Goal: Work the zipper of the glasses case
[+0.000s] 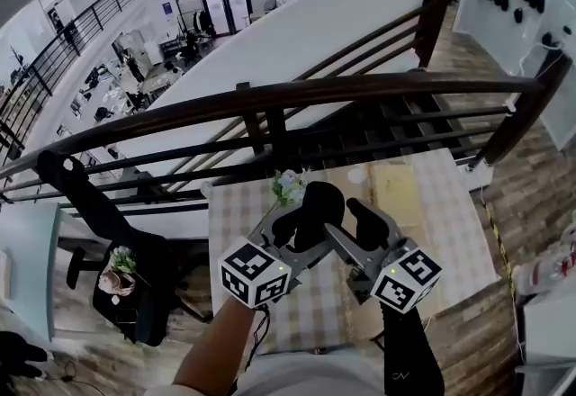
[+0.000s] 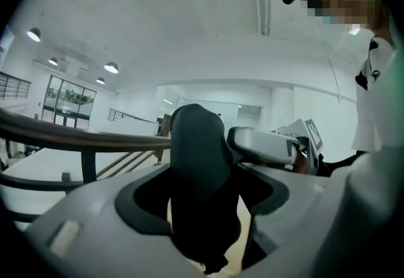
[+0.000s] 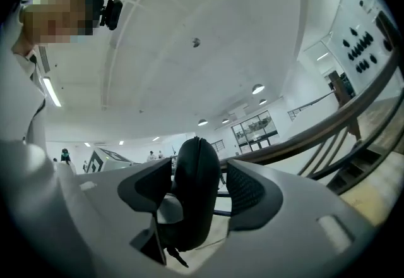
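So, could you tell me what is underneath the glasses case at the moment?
The glasses case, held up in the left gripper, hangs over the checked tablecloth; white flowers show beside it. The cloth directly beneath it is covered.

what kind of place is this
Probably an upper landing in an open office building: a dark railing at the edge, stairs going down, and desks on the floor below.
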Demonstrator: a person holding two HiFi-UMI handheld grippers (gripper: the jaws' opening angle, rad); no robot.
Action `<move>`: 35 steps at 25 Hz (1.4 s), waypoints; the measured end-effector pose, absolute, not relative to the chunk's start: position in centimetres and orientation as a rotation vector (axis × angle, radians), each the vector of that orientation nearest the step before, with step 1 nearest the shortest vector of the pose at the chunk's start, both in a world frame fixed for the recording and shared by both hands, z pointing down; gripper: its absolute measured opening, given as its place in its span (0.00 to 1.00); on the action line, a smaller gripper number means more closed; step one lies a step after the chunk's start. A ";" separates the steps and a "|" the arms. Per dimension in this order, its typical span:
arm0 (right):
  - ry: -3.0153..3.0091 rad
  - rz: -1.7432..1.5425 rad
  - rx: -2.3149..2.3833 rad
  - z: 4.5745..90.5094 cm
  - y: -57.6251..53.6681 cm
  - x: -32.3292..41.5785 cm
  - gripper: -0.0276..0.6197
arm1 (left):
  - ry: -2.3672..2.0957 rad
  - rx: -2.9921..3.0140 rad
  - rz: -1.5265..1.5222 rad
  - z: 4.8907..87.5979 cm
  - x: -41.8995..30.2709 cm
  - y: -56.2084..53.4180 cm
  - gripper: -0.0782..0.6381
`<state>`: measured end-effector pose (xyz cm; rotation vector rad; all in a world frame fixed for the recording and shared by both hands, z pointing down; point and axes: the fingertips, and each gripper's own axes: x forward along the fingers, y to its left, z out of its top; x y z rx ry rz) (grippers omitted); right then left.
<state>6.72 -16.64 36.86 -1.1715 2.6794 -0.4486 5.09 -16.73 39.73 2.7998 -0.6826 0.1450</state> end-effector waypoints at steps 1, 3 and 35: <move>2.694 -0.446 -1.133 36.2 -16.5 6.0 0.52 | -0.699 2.822 0.142 39.1 5.0 -16.5 0.57; 2.724 -0.432 -1.087 35.1 -16.5 4.7 0.58 | -0.749 2.866 0.147 38.1 4.8 -16.1 0.57; 2.960 -0.263 -0.330 30.6 -10.2 -1.8 0.45 | -0.236 2.919 -0.005 32.8 -1.2 -9.5 0.49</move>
